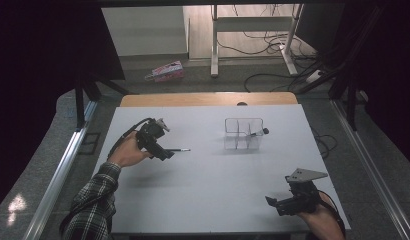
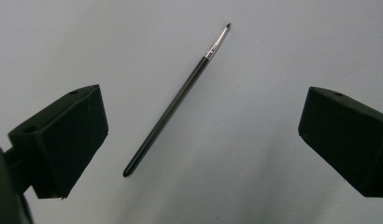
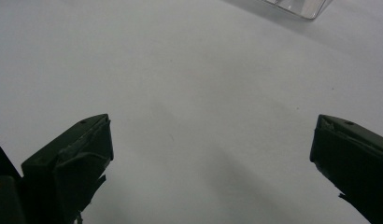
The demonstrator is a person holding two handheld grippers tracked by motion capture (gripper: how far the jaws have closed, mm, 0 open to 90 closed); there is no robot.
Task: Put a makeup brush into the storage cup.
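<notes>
A thin black brush [image 2: 173,105] with a silver ferrule and a fine tip lies on the white table [image 1: 213,175]. My left gripper [image 2: 203,140] hovers over it, open, with the brush between the jaws and touching neither. In the high view the brush [image 1: 181,149] pokes out to the right of the left gripper [image 1: 167,154]. A clear divided box [image 1: 243,134] stands right of centre, with a dark-ended stick [image 1: 258,133] leaning in its right compartment. My right gripper [image 1: 273,202] sits near the front right edge, open and empty [image 3: 213,158].
A corner of the clear box [image 3: 297,5] shows at the top of the right gripper view. Beyond the table's far wooden edge [image 1: 208,99] are a pink packet [image 1: 165,71] on the floor, desk legs and cables. Metal rails run along both sides.
</notes>
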